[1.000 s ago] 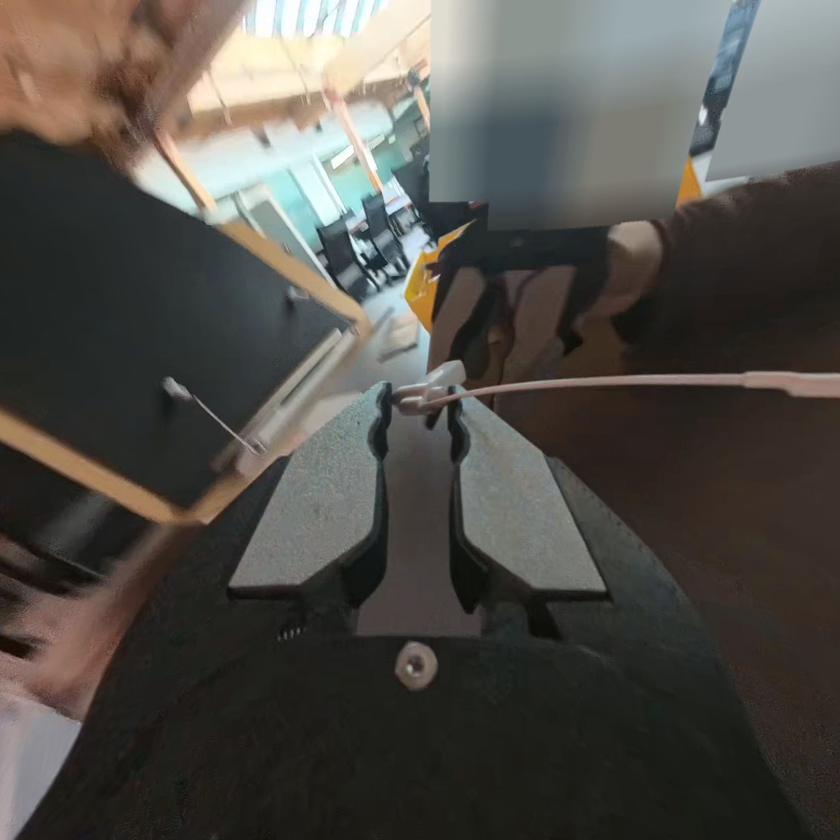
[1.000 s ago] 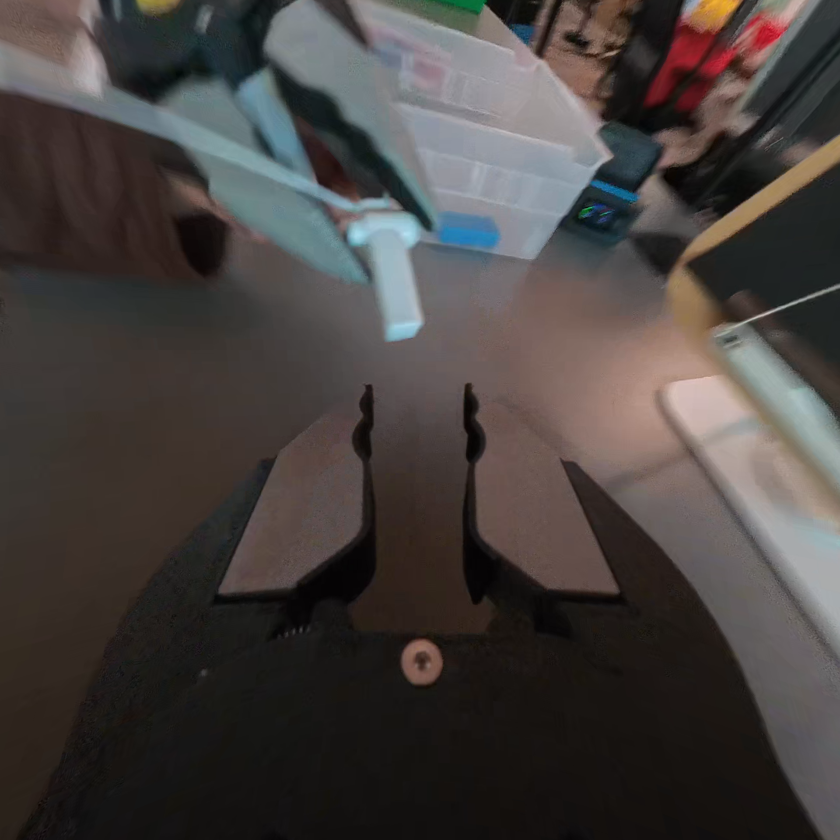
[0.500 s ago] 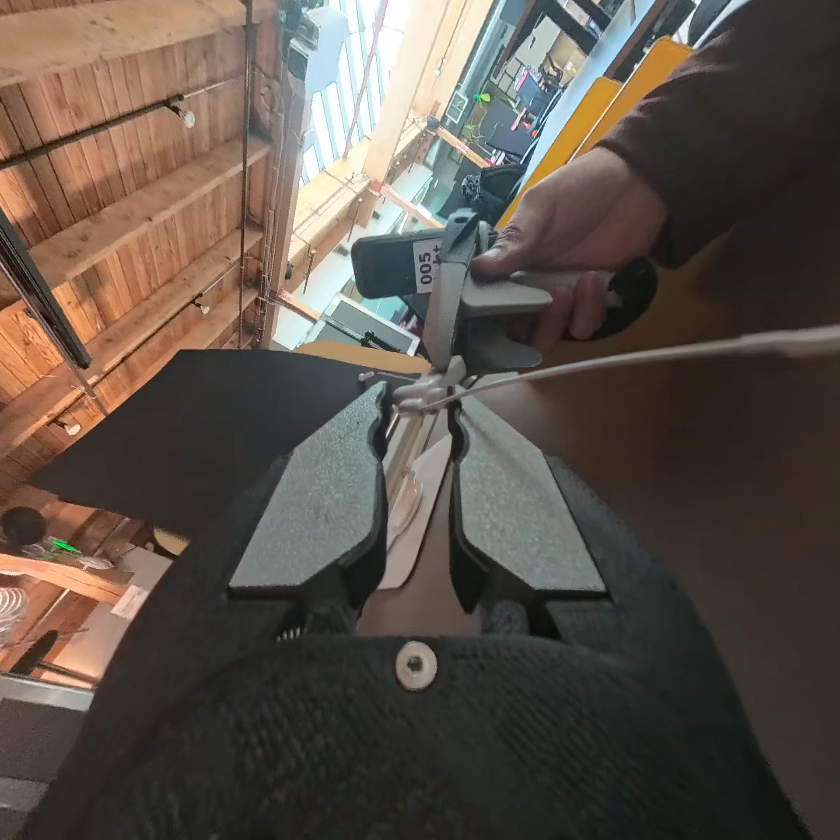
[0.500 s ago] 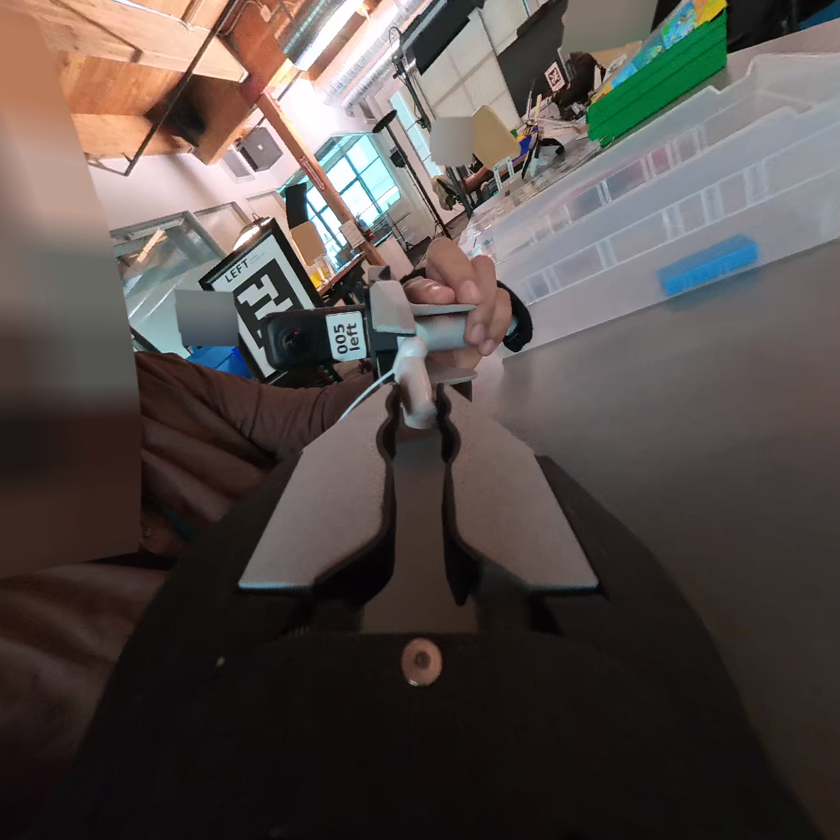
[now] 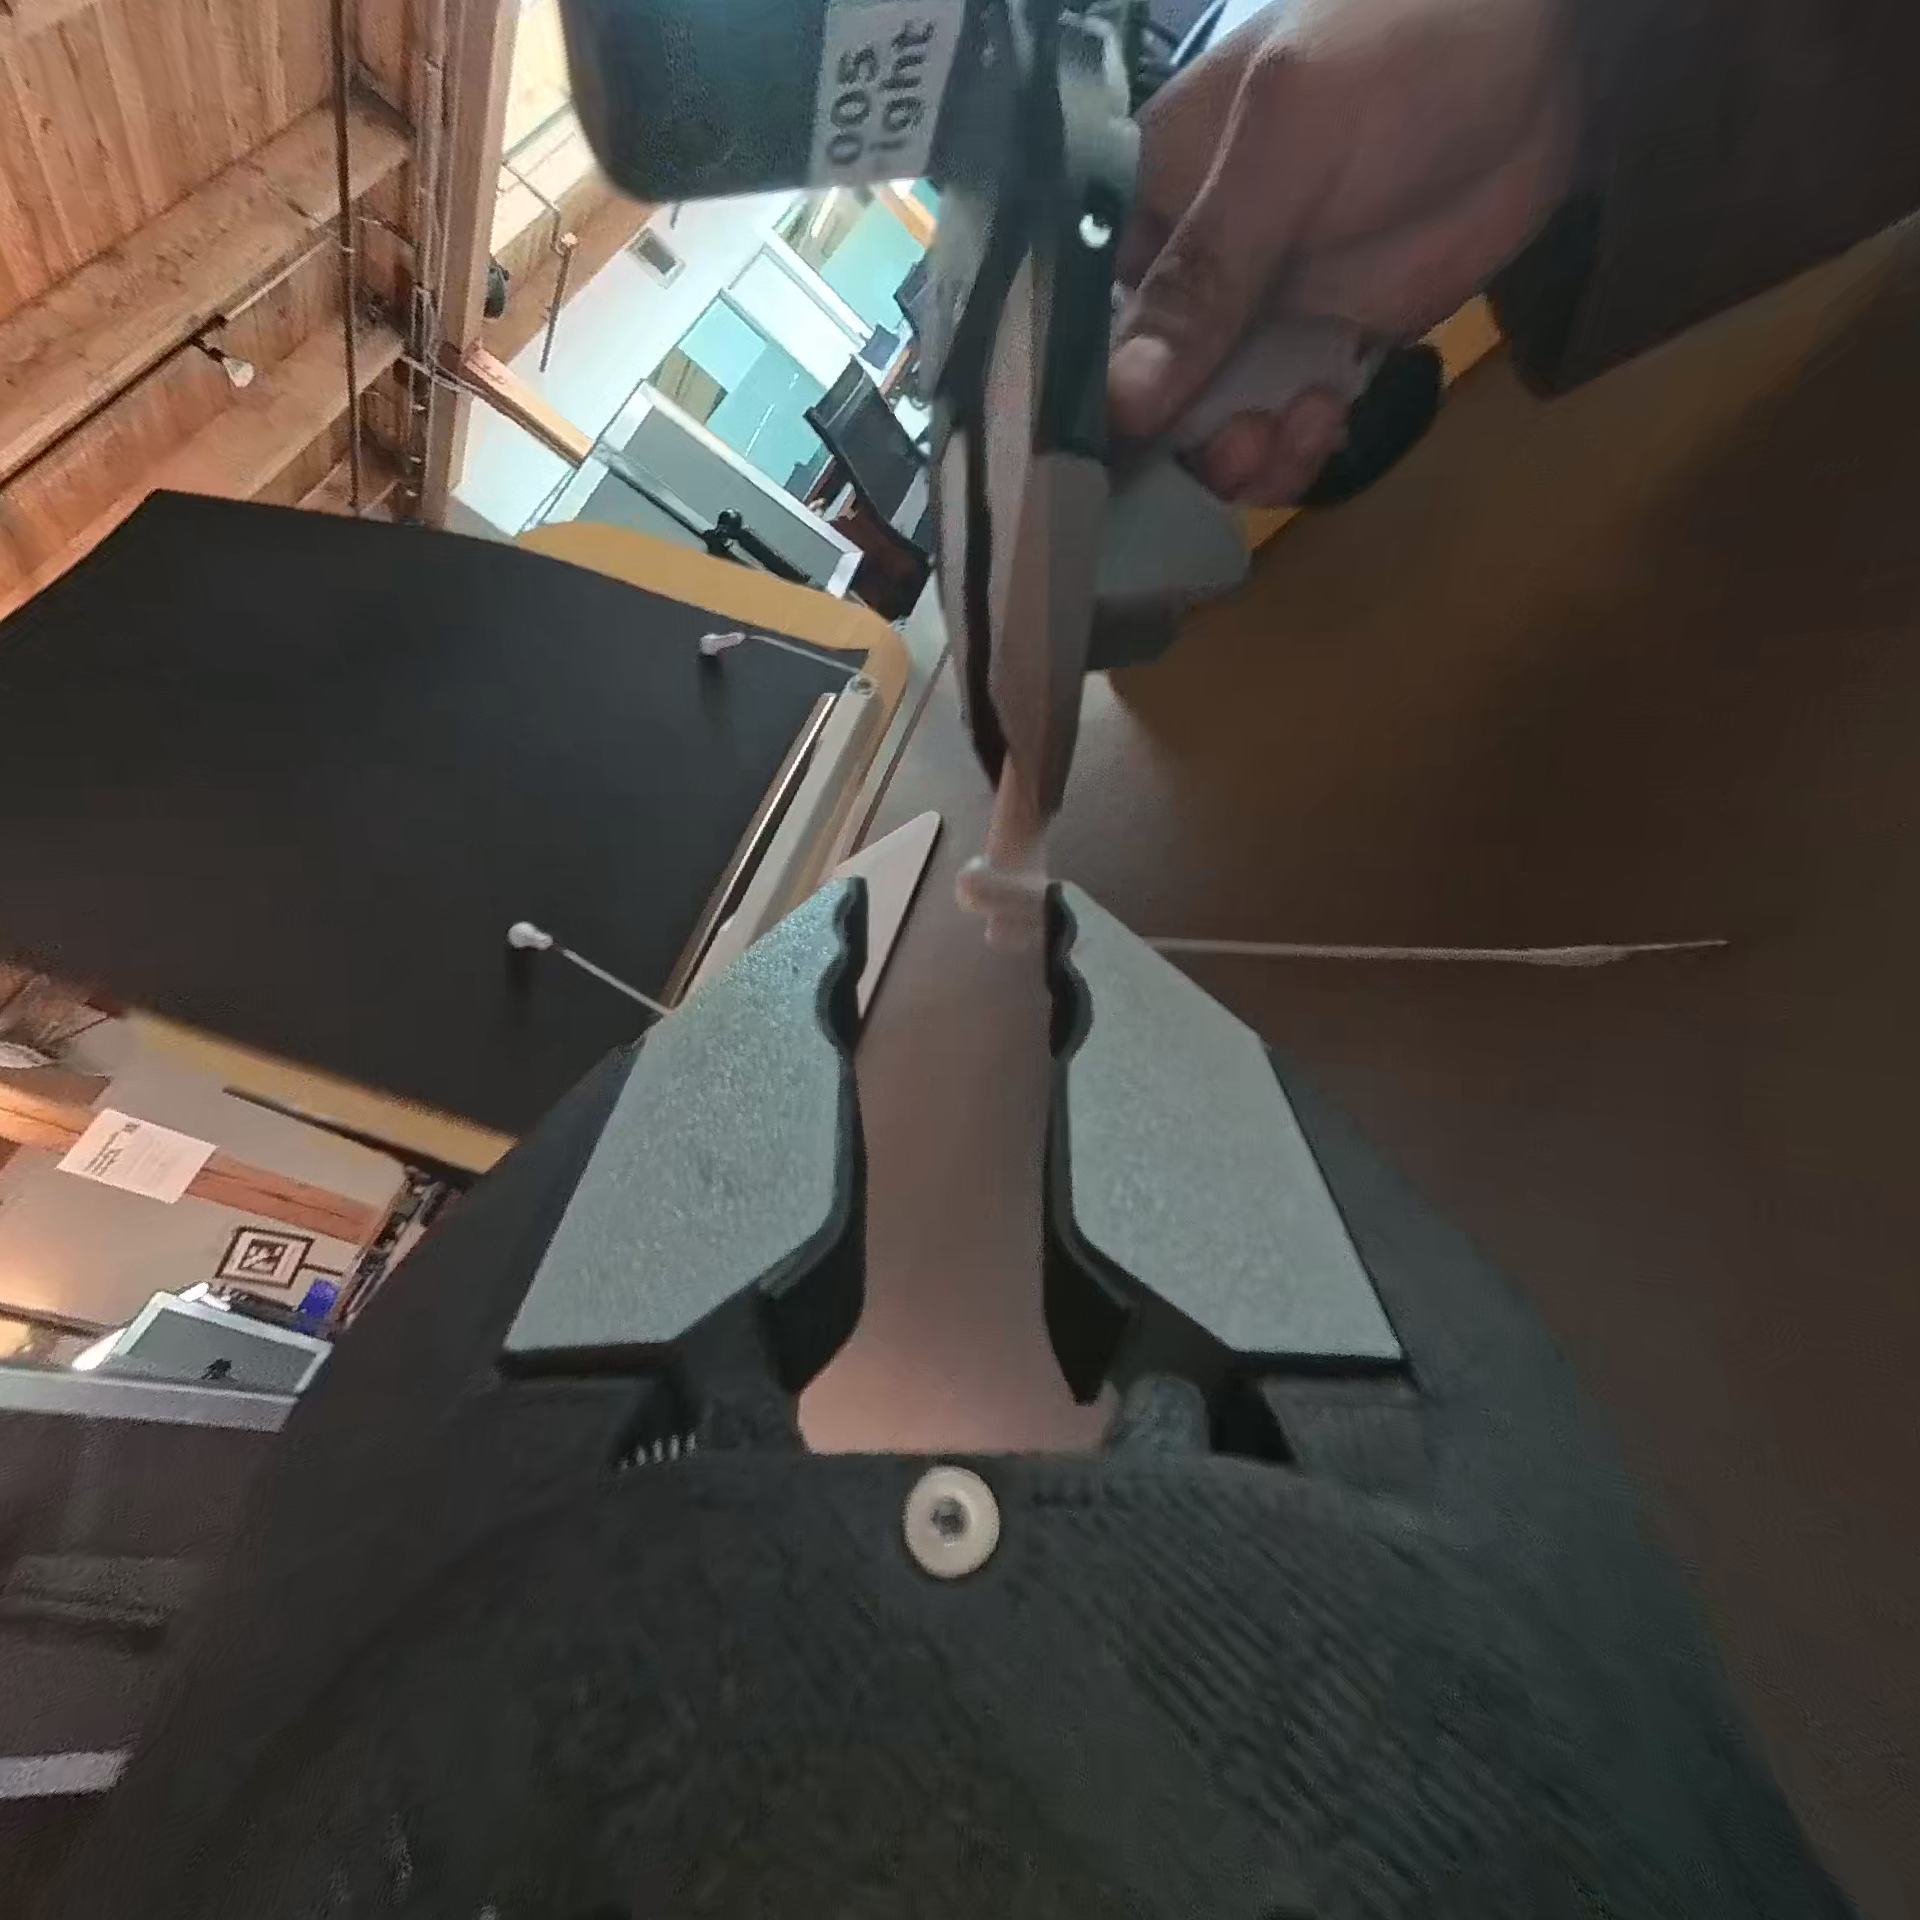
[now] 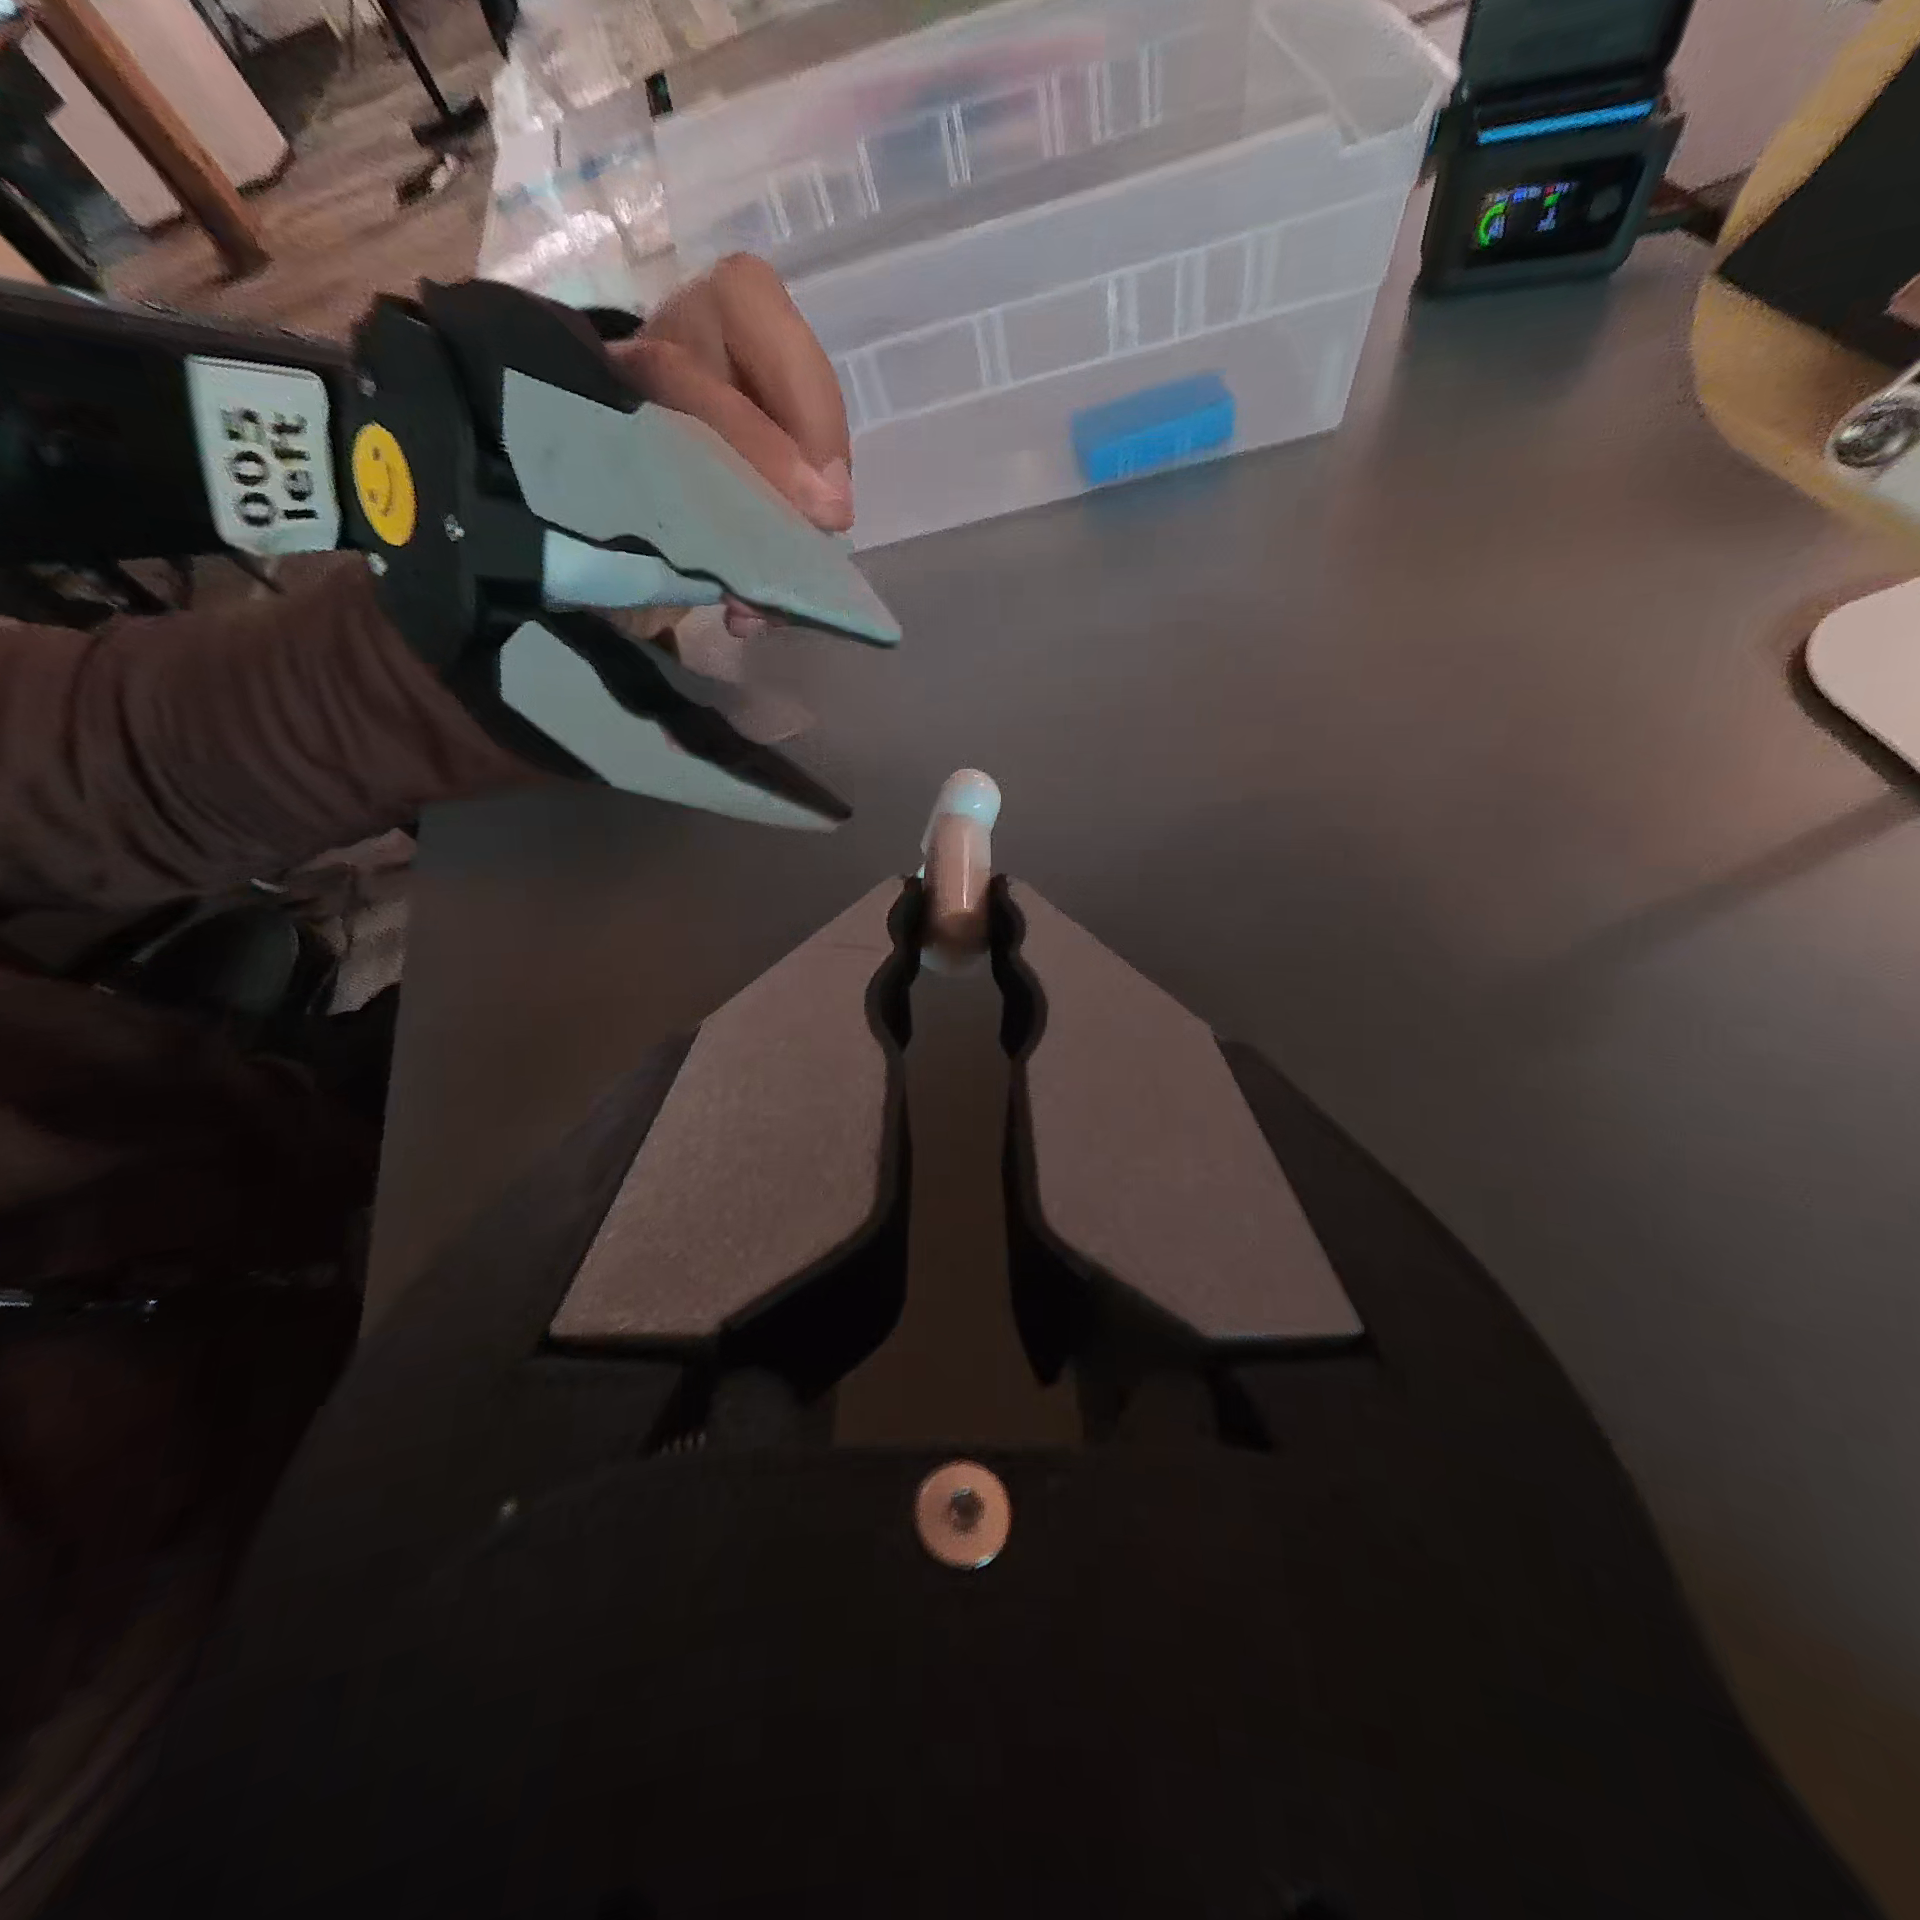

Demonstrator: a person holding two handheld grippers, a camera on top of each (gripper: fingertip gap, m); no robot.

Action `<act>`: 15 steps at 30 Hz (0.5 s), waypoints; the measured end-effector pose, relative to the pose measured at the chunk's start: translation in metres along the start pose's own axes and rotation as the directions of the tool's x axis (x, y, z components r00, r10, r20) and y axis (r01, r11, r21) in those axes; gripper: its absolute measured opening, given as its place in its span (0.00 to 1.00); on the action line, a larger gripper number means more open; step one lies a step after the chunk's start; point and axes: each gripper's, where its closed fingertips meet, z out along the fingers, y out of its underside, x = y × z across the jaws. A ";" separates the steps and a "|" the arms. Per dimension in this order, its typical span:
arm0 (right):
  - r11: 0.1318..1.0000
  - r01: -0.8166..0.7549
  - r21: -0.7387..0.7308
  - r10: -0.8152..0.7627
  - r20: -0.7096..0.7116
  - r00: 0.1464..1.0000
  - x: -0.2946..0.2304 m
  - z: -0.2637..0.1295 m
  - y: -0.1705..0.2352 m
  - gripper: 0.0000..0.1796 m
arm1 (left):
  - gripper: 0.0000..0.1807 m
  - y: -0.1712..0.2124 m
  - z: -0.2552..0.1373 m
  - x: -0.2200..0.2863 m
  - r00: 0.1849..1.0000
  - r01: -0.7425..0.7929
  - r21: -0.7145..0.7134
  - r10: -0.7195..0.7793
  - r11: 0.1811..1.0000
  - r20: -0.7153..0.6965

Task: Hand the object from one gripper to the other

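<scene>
The object is a small white cable plug [image 6: 964, 878] with a thin white cable [image 5: 1434, 951] trailing off to the right. My right gripper [image 6: 954, 899] is shut on the plug, which sticks out past its fingertips above the dark table [image 6: 1351, 831]. My left gripper [image 5: 951, 920] is open and empty. In the left wrist view the right gripper [image 5: 1023, 795] comes down from above and holds the plug [image 5: 995, 885] just in front of my open jaws. In the right wrist view the left gripper [image 6: 868, 727] is open at the left, apart from the plug.
A clear plastic bin [image 6: 1039, 260] with a blue block [image 6: 1153, 442] in front of it stands at the back. A black device with a small screen [image 6: 1538, 208] is at the back right. A black board with a wooden rim [image 5: 364, 779] lies at the left. A white pad [image 6: 1870, 675] is at the right edge. My two grippers' fingertips are within a few centimetres of each other.
The left gripper was shut on the plug; it has opened and let go. The right gripper closed on the plug and now holds it alone. The two grippers have drawn apart.
</scene>
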 end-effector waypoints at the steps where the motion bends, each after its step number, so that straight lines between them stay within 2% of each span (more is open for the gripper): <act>1: 1.000 0.008 -0.017 -0.008 -0.009 1.000 0.000 0.003 0.002 0.06 | 0.17 -0.001 0.003 0.004 1.000 -0.002 -0.005 0.002 1.000 -0.012; 4: 0.999 0.003 -0.038 -0.002 0.022 1.000 -0.009 0.010 0.004 0.06 | 0.16 0.006 0.013 0.011 0.999 -0.044 -0.067 0.043 0.997 -0.023; 7: 0.999 -0.001 -0.034 0.001 0.020 1.000 -0.011 0.013 0.002 0.06 | 0.06 0.012 0.017 0.018 0.996 -0.078 -0.107 0.073 0.991 -0.053; 10: 1.000 0.009 -0.022 -0.009 -0.014 1.000 -0.006 0.013 0.000 0.05 | 0.06 0.016 0.020 0.014 0.999 -0.032 -0.147 0.026 0.989 -0.042; 13: 0.994 0.038 0.098 -0.035 -0.037 0.999 -0.004 0.002 -0.020 0.09 | 0.06 0.010 0.022 0.000 0.982 0.190 -0.097 -0.191 0.977 0.004; 15: 0.978 0.047 0.201 -0.036 -0.057 0.998 -0.001 -0.013 -0.036 0.16 | 0.06 0.002 0.018 -0.018 0.907 0.421 0.022 -0.422 0.907 0.011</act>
